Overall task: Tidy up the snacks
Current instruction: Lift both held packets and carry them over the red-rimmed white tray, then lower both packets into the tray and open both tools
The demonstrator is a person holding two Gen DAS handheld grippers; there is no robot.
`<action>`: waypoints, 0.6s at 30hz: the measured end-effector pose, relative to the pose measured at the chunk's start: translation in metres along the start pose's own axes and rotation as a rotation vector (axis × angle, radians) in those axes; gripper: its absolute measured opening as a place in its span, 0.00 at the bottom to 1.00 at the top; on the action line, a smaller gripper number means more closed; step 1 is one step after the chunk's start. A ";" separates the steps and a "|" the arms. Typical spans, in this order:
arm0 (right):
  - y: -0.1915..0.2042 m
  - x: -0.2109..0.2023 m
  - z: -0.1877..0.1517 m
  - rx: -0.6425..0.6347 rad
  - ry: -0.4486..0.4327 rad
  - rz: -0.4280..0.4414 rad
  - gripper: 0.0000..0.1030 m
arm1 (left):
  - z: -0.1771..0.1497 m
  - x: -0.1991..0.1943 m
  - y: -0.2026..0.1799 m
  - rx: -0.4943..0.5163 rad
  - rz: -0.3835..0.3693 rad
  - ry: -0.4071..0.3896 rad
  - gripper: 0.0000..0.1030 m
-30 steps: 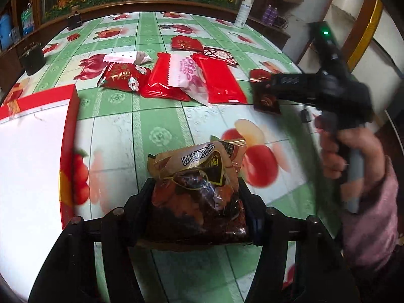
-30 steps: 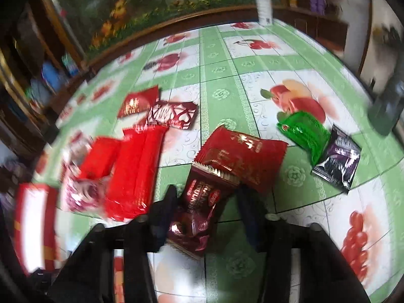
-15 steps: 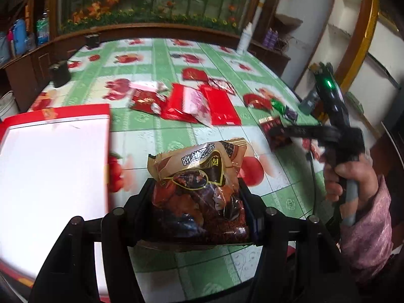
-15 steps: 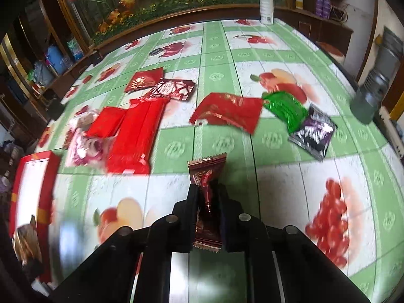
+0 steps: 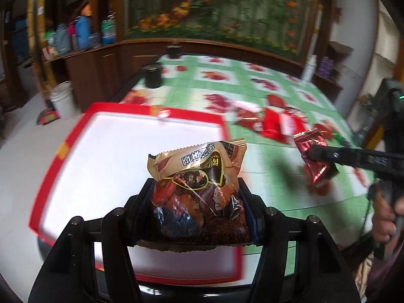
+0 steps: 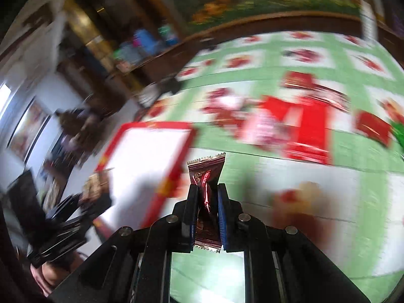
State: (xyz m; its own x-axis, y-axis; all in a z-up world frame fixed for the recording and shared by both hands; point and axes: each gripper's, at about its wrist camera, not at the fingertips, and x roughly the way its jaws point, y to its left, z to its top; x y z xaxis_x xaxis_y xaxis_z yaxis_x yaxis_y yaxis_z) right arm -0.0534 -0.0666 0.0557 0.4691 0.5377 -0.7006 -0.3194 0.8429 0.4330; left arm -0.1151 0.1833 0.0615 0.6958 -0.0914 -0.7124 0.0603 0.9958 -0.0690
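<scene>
My left gripper (image 5: 195, 189) is shut on a gold and brown snack bag (image 5: 199, 189), held above the white inside of a red-rimmed box (image 5: 106, 156). My right gripper (image 6: 205, 189) is shut on a small dark red candy wrapper (image 6: 205, 174); the left wrist view shows that wrapper (image 5: 314, 156) in the air to the right of the box, over the green tablecloth (image 5: 265, 151). The red-rimmed box (image 6: 149, 151) lies to the left of the wrapper in the right wrist view, which is blurred.
Several red snack packs (image 5: 275, 123) lie on the green fruit-patterned tablecloth beyond the box. A dark jar (image 5: 152, 75) and a white bottle (image 5: 310, 67) stand at the table's far side. A white bucket (image 5: 61, 98) is on the floor at left. A hand (image 5: 383, 217) holds the right gripper.
Both grippers have lifted and swung left toward the box. The right gripper closed on the dark red wrapper and picked it off the table. The left still holds the bag, now over the box.
</scene>
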 end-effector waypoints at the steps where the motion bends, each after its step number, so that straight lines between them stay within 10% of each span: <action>1: 0.014 0.009 0.000 -0.027 0.013 0.023 0.14 | 0.000 0.002 0.004 -0.006 0.016 0.004 0.59; 18: 0.103 0.080 -0.003 -0.140 0.073 0.196 0.20 | -0.005 0.020 0.043 -0.036 0.203 0.031 0.59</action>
State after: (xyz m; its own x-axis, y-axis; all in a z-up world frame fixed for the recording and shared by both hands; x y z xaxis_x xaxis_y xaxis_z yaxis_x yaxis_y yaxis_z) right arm -0.0513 0.0639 0.0423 0.3279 0.6837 -0.6519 -0.5118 0.7086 0.4857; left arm -0.1021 0.2241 0.0406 0.6687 0.1102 -0.7353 -0.1046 0.9931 0.0536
